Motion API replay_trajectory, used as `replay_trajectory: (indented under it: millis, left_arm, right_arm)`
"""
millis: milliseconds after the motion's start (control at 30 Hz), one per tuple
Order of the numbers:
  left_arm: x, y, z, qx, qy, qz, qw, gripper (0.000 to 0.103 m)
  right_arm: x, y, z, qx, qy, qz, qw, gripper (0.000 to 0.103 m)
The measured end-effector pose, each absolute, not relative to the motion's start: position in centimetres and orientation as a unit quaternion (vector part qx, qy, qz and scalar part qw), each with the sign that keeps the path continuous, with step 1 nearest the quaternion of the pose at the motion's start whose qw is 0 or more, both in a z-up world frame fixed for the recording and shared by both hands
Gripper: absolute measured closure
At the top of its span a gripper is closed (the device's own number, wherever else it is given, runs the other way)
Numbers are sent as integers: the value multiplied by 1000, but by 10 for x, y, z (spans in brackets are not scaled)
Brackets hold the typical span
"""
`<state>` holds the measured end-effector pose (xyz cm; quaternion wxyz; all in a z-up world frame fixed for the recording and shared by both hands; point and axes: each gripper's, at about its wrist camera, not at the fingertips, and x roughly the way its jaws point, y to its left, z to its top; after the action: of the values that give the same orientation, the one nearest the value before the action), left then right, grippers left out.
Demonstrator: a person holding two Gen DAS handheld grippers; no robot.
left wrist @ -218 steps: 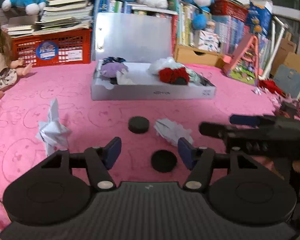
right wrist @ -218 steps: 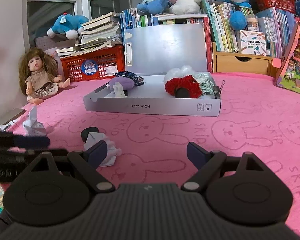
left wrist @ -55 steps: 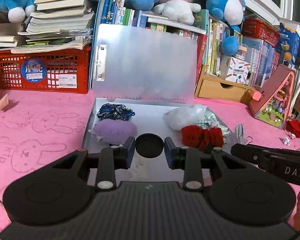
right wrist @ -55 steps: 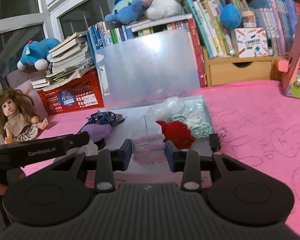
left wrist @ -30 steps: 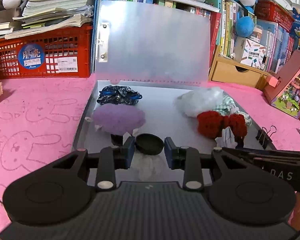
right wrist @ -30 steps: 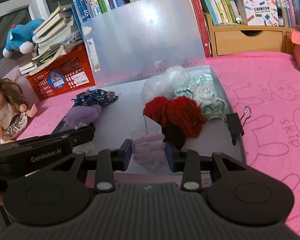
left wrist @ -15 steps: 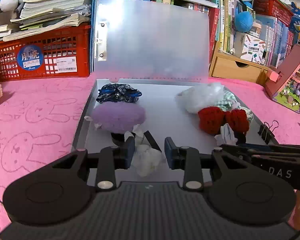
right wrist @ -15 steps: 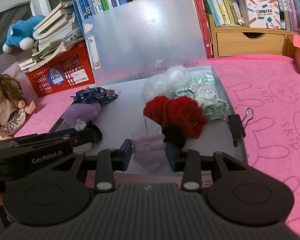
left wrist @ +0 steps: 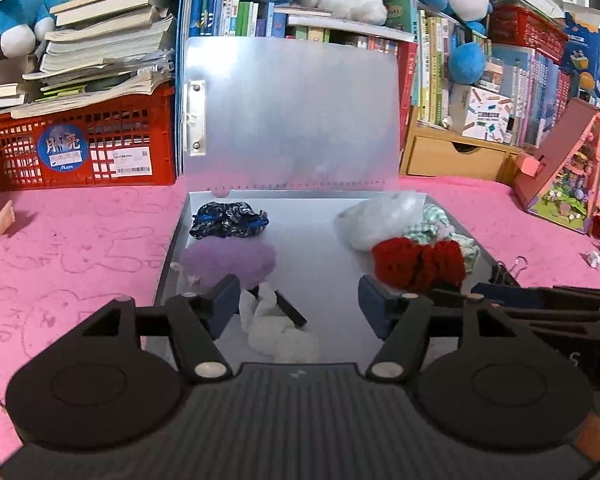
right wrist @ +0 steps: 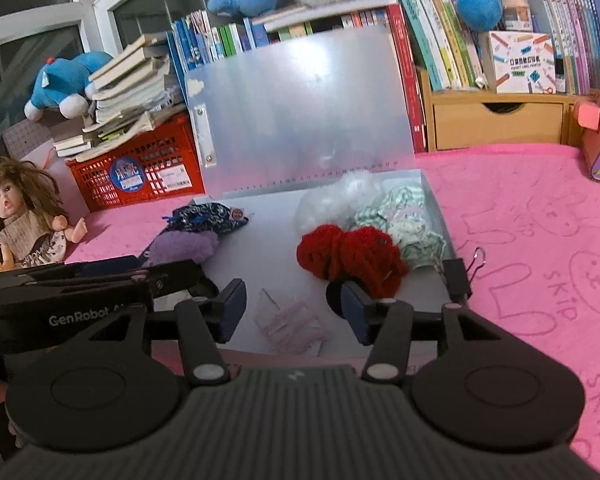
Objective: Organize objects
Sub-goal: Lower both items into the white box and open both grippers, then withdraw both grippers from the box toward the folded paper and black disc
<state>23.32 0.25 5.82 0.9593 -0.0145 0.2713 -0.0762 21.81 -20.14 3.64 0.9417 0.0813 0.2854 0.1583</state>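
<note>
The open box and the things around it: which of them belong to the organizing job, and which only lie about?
Job:
open box
white crumpled paper
pink packet
red scrunchie
purple scrunchie
left gripper
right gripper

Lying about:
doll
red crate
binder clip

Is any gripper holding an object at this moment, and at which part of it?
Nothing is held. The left gripper and the right gripper both stand open over the white box; a pink packet lies on the box floor between the right fingers, untouched.
</note>
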Motion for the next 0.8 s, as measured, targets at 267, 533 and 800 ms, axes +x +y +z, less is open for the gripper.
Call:
replay_trajectory:
  millis: [267,533,800]
  left_arm:
    - [204,3,69,1,259,-77,963,23]
    - [168,8,72,-2,248,-73,966,20]
    - [132,15,72,-8,242,-66,968,20]
  right_arm:
    - [196,-208,42,80,273,166,944,31]
    - [160,-204,48,47,248,171,952,25]
    - [130,-198,47,31,235,184,954,22]
